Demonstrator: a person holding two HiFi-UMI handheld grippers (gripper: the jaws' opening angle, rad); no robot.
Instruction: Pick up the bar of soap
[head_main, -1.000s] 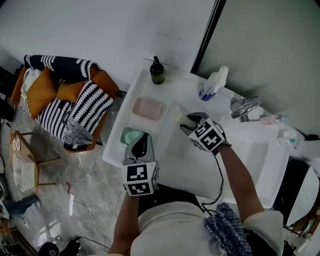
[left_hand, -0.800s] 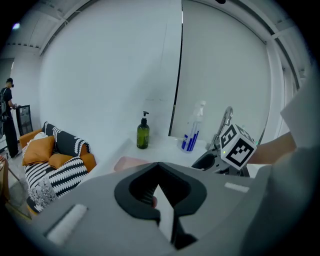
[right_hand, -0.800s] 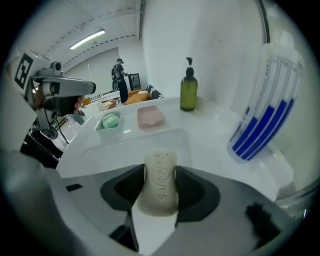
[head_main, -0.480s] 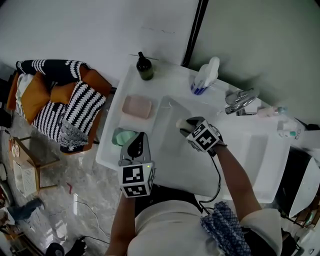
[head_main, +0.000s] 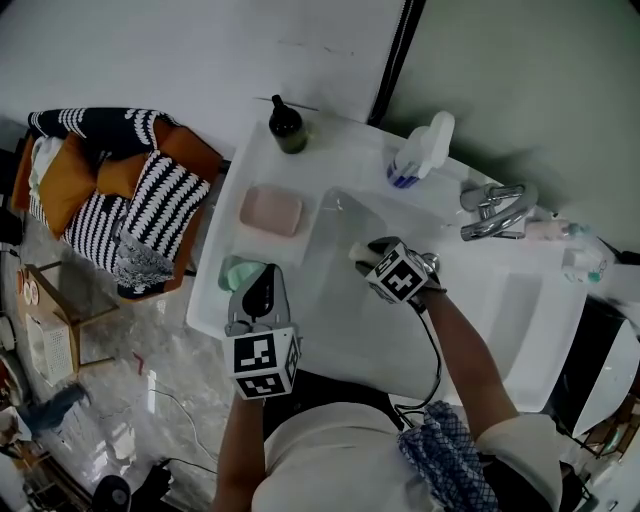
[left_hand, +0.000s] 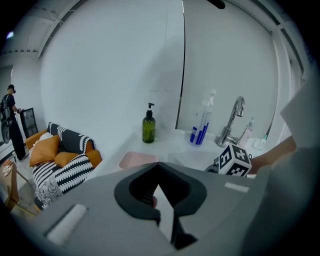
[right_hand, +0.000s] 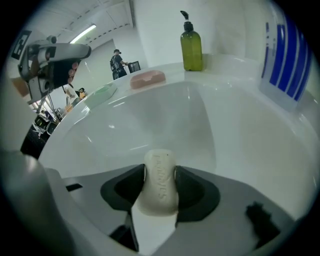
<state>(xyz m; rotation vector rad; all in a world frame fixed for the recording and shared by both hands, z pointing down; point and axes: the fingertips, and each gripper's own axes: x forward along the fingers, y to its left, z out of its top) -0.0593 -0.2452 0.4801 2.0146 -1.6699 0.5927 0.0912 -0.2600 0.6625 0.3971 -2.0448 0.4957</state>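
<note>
A cream-white bar of soap (right_hand: 160, 182) stands on edge between the jaws of my right gripper (right_hand: 160, 167), which is shut on it. In the head view the right gripper (head_main: 372, 255) hangs low inside the white sink basin (head_main: 338, 305), and the soap (head_main: 360, 249) shows at its tip. My left gripper (head_main: 255, 298) hovers over the counter's left front edge; its jaws (left_hand: 158, 165) meet at the tips with nothing between them.
On the counter left of the basin lie a pink soap dish (head_main: 271, 211) and a green item (head_main: 235, 272). A dark green pump bottle (head_main: 286, 126), a spray bottle (head_main: 418, 152) and the faucet (head_main: 495, 210) line the back. A striped-cushion chair (head_main: 120, 200) stands to the left.
My right gripper has sunk lower into the basin with the soap still in its jaws. The left gripper has hardly moved.
</note>
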